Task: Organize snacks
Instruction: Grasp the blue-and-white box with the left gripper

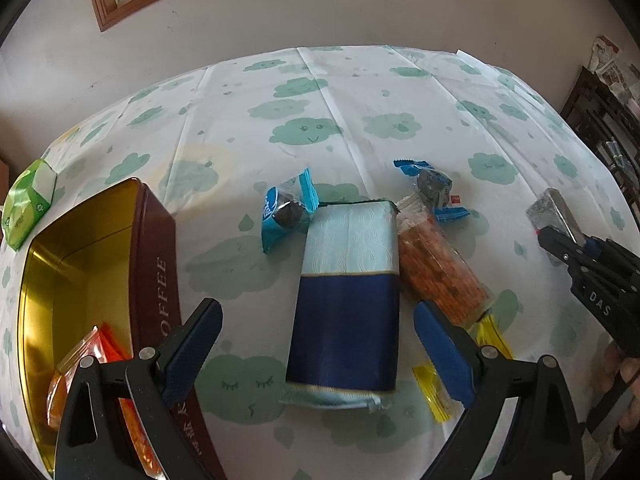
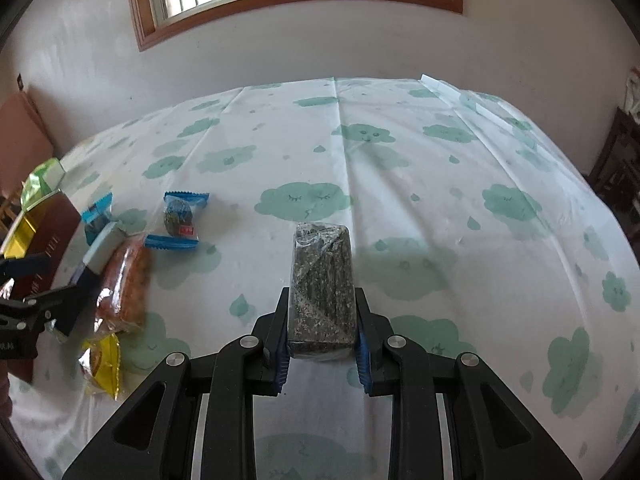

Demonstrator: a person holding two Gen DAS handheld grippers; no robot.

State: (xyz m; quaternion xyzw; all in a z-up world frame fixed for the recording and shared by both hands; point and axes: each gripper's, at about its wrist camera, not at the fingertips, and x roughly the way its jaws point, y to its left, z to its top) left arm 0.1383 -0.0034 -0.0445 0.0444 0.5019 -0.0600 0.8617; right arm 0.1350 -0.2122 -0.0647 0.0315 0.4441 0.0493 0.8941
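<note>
The likeliest slip here is on the left side: the left gripper (image 1: 318,344) hovers with its fingers spread wide on either side of the blue-and-pale packet (image 1: 346,300), and the coffee tin (image 1: 154,264) stands just to the left of that packet. If the fingers close off-centre, the left finger could catch the tin's wall and shove it, or the right finger could drag the orange snack bar (image 1: 440,268) that lies touching the packet's right edge. The packet's wrapper looks glossy — a shallow grip might let it slide out.

On the other side, the right gripper (image 2: 322,336) is clamped on the dark seeded bar (image 2: 323,280), holding only its near end, so the bar could pivot or drop on the way to the tin (it sits well to the right of the tin, with the loose snacks between).

The left gripper points forward and down over the packet's near end, low to the cloud-print tablecloth (image 1: 360,100). The right gripper is level and low, its bar reaching forward along the cloth.

The tin already holds orange-wrapped pieces (image 1: 96,360). Two blue-wrapped sweets (image 1: 286,212) lie just beyond the packet, and a yellow-wrapped snack (image 1: 434,396) lies at its near right corner.
</note>
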